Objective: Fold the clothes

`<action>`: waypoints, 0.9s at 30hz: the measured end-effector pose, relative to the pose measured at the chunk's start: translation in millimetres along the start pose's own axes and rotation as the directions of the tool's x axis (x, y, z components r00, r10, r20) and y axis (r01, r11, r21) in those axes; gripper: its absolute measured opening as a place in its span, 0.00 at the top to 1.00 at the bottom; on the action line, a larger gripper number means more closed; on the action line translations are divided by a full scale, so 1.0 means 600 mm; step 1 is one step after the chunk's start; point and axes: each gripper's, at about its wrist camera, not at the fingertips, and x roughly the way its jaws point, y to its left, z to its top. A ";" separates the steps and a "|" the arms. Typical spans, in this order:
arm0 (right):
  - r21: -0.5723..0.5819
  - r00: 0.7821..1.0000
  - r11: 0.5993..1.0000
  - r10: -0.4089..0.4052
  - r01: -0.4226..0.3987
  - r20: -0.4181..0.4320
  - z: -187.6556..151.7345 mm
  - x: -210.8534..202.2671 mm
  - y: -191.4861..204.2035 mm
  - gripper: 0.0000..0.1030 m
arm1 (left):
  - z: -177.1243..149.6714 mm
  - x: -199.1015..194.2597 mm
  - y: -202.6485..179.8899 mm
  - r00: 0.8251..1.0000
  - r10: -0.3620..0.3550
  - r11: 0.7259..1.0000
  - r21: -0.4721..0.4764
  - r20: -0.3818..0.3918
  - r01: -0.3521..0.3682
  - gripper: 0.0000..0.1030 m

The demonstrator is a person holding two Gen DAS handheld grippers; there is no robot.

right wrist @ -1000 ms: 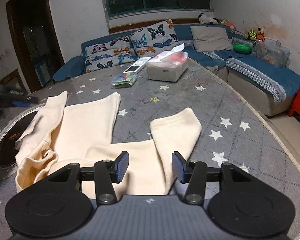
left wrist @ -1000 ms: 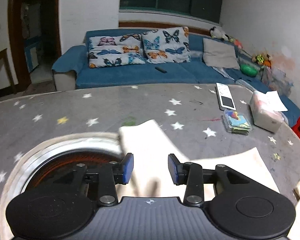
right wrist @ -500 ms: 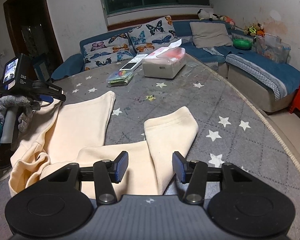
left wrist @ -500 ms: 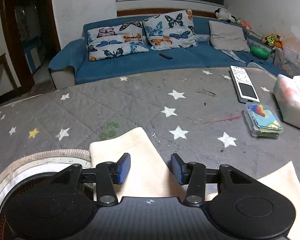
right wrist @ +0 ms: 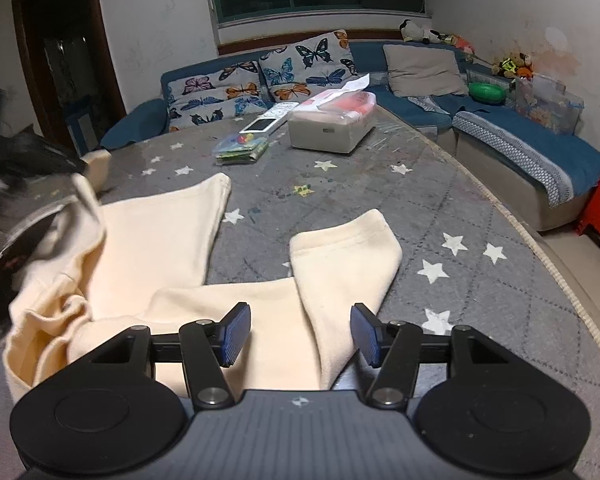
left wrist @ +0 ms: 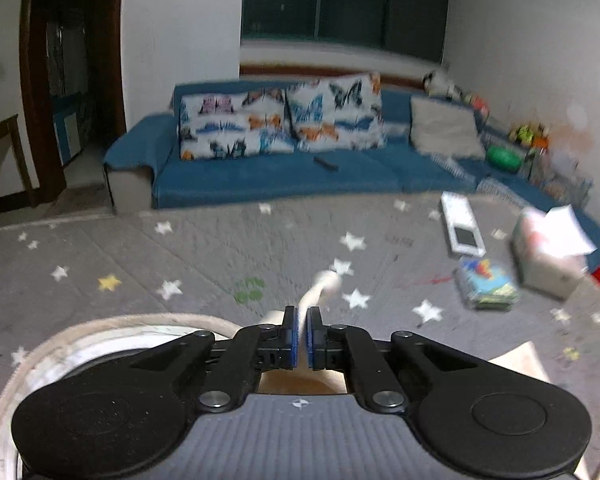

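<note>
Cream trousers point(right wrist: 172, 248) lie spread on the grey star-patterned table cover point(right wrist: 440, 208). One leg is folded back near my right gripper point(right wrist: 300, 336), which is open and hovers just above that leg. My left gripper point(left wrist: 301, 332) is shut on the trousers' cloth point(left wrist: 320, 288), a strip of which sticks out past the fingertips, lifted and blurred. In the right wrist view the left gripper point(right wrist: 28, 160) shows blurred at the far left, holding up the trousers' edge.
A tissue box point(right wrist: 332, 124), a packet of coloured items point(right wrist: 242, 150) and a white remote point(right wrist: 266, 122) lie at the table's far side. A round inset plate point(left wrist: 112, 344) sits under my left gripper. A blue sofa point(left wrist: 260, 168) stands behind the table.
My left gripper has shut on the trousers' edge and lifted it; the view is now blurred by motion. My right gripper has stayed open in about the same place.
</note>
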 end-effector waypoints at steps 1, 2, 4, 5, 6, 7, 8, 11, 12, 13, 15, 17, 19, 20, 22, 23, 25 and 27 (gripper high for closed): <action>0.000 1.000 1.000 -0.004 0.004 -0.001 -0.001 0.002 -0.001 0.45 | 0.000 -0.022 0.007 1.000 -0.011 1.000 -0.012 0.022 0.011 0.95; 0.000 1.000 1.000 -0.008 0.008 -0.001 -0.002 0.004 -0.001 0.45 | 0.001 -0.041 0.014 0.999 -0.017 1.000 -0.025 0.040 0.018 0.95; -0.008 1.000 1.000 -0.017 0.017 0.002 -0.001 0.007 0.000 0.45 | -0.003 -0.083 0.032 0.997 -0.025 0.999 -0.046 0.079 0.029 0.96; -0.019 1.000 1.000 -0.024 0.024 0.006 0.001 0.009 0.001 0.45 | -0.004 -0.104 0.042 0.995 -0.028 0.998 -0.057 0.099 0.034 0.95; -0.030 0.999 0.999 -0.033 0.033 0.010 0.003 0.011 0.002 0.45 | -0.008 -0.120 0.049 0.993 -0.026 0.997 -0.063 0.114 0.033 0.96; -0.039 0.999 0.998 -0.039 0.039 0.012 0.004 0.012 0.003 0.46 | -0.012 -0.140 0.058 0.991 -0.024 0.997 -0.071 0.128 0.033 0.96; -0.050 0.999 0.998 -0.046 0.046 0.013 0.005 0.015 0.004 0.46 | -0.016 -0.160 0.069 0.990 -0.020 0.996 -0.084 0.142 0.032 0.95; -0.084 0.997 0.994 -0.073 0.074 0.016 0.007 0.024 0.008 0.51 | -0.031 -0.217 0.103 0.983 -0.003 0.992 -0.127 0.181 0.027 0.96; -0.093 0.997 0.993 -0.078 0.079 0.017 0.007 0.026 0.009 0.52 | -0.037 -0.236 0.115 0.981 0.005 0.990 -0.140 0.194 0.023 0.96; -0.101 0.996 0.991 -0.083 0.085 0.018 0.006 0.028 0.010 0.53 | -0.044 -0.253 0.126 0.979 0.015 0.988 -0.153 0.202 0.017 0.96; -0.113 0.995 0.989 -0.093 0.095 0.024 0.005 0.029 0.011 0.56 | -0.057 -0.289 0.147 0.975 0.035 0.984 -0.179 0.218 0.005 0.96; -0.123 0.994 0.987 -0.105 0.108 0.031 0.004 0.029 0.010 0.65 | -0.076 -0.323 0.167 0.972 0.058 0.979 -0.204 0.227 -0.011 0.95; -0.127 0.992 0.984 -0.118 0.122 0.040 0.002 0.027 0.008 0.75 | -0.100 -0.352 0.185 0.971 0.090 0.972 -0.231 0.221 -0.037 0.96; -0.127 0.991 0.983 -0.124 0.129 0.043 0.002 0.026 0.006 0.82 | -0.112 -0.364 0.194 0.971 0.109 0.968 -0.243 0.214 -0.055 0.96; -0.118 0.989 0.983 -0.135 0.141 0.058 0.002 0.020 0.002 0.87 | -0.135 -0.385 0.211 0.970 0.145 0.959 -0.269 0.195 -0.089 0.96; -0.111 0.988 0.983 -0.141 0.148 0.070 0.003 0.016 -0.001 0.92 | -0.147 -0.392 0.221 0.970 0.163 0.954 -0.282 0.183 -0.107 0.96; -0.092 0.983 0.982 -0.153 0.162 0.098 0.003 0.004 -0.008 0.96 | -0.169 -0.394 0.240 0.969 0.198 0.939 -0.312 0.146 -0.144 0.96; -0.067 0.978 0.981 -0.173 0.181 0.118 0.001 -0.010 -0.019 0.97 | -0.191 -0.396 0.260 0.967 0.231 0.922 -0.341 0.107 -0.182 0.96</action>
